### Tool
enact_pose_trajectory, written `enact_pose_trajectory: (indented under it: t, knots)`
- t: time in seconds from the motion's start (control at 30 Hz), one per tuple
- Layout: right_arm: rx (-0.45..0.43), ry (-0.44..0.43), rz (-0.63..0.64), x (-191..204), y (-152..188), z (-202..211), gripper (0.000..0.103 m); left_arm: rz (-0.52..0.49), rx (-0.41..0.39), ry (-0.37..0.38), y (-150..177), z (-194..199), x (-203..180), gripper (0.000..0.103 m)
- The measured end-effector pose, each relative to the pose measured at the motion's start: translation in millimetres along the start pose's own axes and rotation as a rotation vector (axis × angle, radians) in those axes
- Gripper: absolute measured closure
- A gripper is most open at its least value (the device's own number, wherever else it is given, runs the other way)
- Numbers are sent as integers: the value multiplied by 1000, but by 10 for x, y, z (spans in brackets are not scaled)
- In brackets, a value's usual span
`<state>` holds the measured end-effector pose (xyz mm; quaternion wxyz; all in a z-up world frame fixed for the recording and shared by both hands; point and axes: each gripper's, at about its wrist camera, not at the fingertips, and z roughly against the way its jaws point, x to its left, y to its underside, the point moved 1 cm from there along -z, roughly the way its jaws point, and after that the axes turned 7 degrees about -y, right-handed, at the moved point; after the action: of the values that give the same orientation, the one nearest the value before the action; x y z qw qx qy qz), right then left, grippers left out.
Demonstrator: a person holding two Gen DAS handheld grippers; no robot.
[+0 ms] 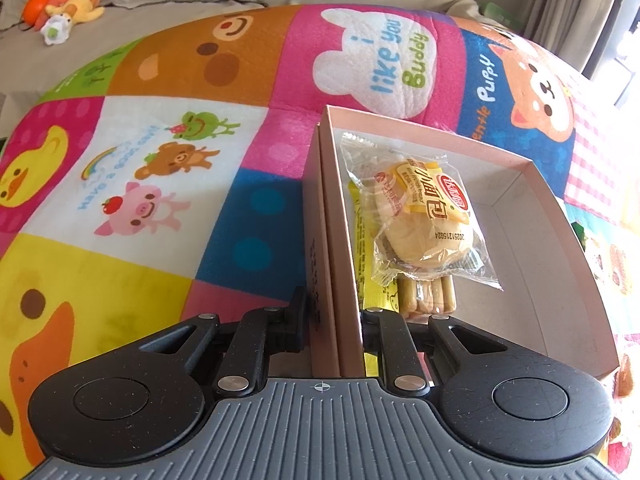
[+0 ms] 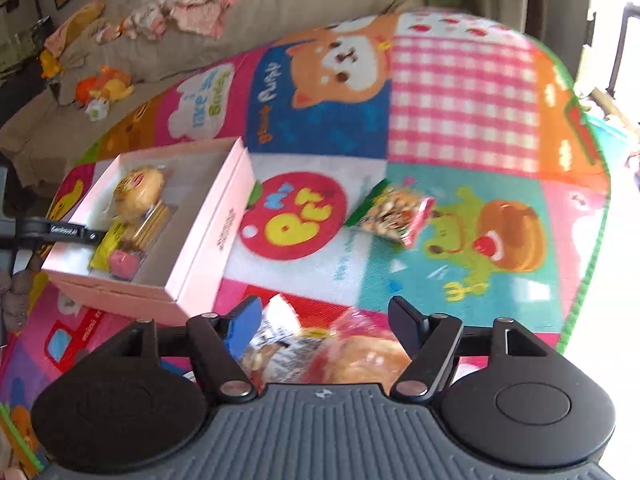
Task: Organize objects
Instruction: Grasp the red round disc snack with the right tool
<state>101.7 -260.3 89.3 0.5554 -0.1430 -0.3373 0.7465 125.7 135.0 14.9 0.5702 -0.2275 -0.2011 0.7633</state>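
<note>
A pink cardboard box (image 1: 560,240) lies open on the colourful play mat. In it are a wrapped bun (image 1: 424,216), a yellow packet (image 1: 368,264) and biscuit sticks (image 1: 428,300). My left gripper (image 1: 332,320) is shut on the box's left wall, one finger outside and one inside. In the right wrist view the box (image 2: 208,236) sits at the left with the left gripper's finger (image 2: 60,230) on its far wall. My right gripper (image 2: 324,320) is open, its fingers either side of a wrapped bread packet (image 2: 320,352) on the mat. A green and red snack bag (image 2: 390,214) lies further out.
The play mat (image 1: 120,264) covers the floor. A beige sofa (image 2: 160,52) stands behind it with plush toys (image 1: 68,8) and crumpled cloths (image 2: 192,10). The mat's green edge (image 2: 588,240) runs along the right near a bright window.
</note>
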Motion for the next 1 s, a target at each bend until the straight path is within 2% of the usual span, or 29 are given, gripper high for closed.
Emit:
enact_pose_trajectory:
  t: [0.1, 0.2, 0.3, 0.37, 0.43, 0.5, 0.53, 0.57, 0.63, 0.67, 0.77, 0.83, 0.9, 0.93, 1.0]
  knots:
    - [-6, 92, -60, -288, 33, -49, 31, 8, -1, 6, 5, -1, 13, 84]
    - [20, 135, -155, -539, 174, -165, 39, 7, 0, 12, 4, 0, 20, 83]
    - [21, 79, -275, -667, 431, -96, 39, 5, -1, 8, 4, -1, 21, 84]
    - [46, -12, -363, -650, 620, -29, 39, 5, -2, 8, 9, -1, 24, 84]
    - [74, -91, -400, -534, 754, 28, 40, 7, -2, 11, 6, 1, 16, 84]
    - [28, -33, -346, -352, 787, 167, 39, 7, -3, 10, 4, 3, 12, 83]
    - [-23, 10, -281, -201, 782, 289, 39, 8, -2, 10, 3, 3, 13, 83]
    - [-56, 29, -228, -68, 774, 373, 36, 10, -1, 9, 3, 3, 11, 83]
    - [-66, -18, -170, 195, 777, 466, 26, 15, -1, 8, 3, 5, 9, 83]
    - [-47, -63, -164, 305, 797, 453, 21, 17, -3, 9, 4, 6, 8, 84]
    - [49, -178, -135, 668, 873, 243, 20, 20, -4, 11, 6, 6, 10, 83]
    - [59, -216, -127, 864, 869, 67, 20, 17, -2, 11, 7, 7, 10, 83]
    - [89, -220, -164, 926, 823, -124, 19, 16, -2, 12, 12, 10, 8, 83]
    - [110, -212, -182, 942, 802, -228, 13, 17, -2, 12, 11, 11, 8, 83]
    - [117, -177, -171, 985, 769, -359, 13, 19, -3, 11, 10, 13, 6, 83]
